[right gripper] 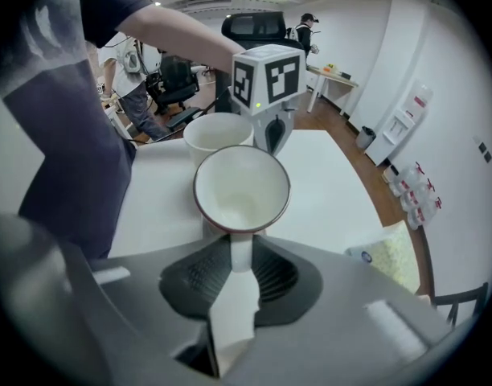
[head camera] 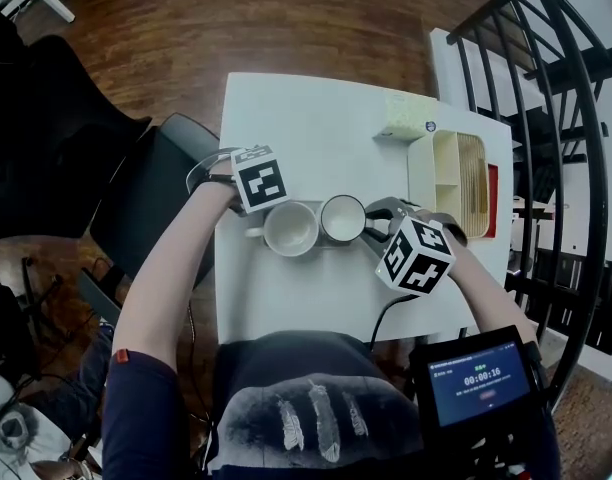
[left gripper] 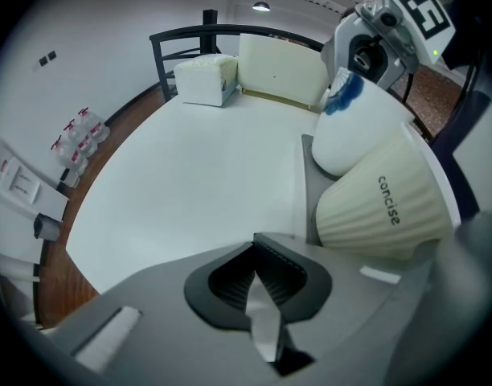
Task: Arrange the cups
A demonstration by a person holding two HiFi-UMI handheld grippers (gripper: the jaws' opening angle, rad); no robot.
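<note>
We clench the jaws of the right gripper on the handle of the smooth cup to line it up beside the ribbed cup, with the left gripper closed and empty.

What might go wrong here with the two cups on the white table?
The right gripper pinches the smooth cup only by its thin handle, so it may swivel or slip. That cup is close beside the ribbed cup; a nudge could knock it toward the shut left gripper.
</note>
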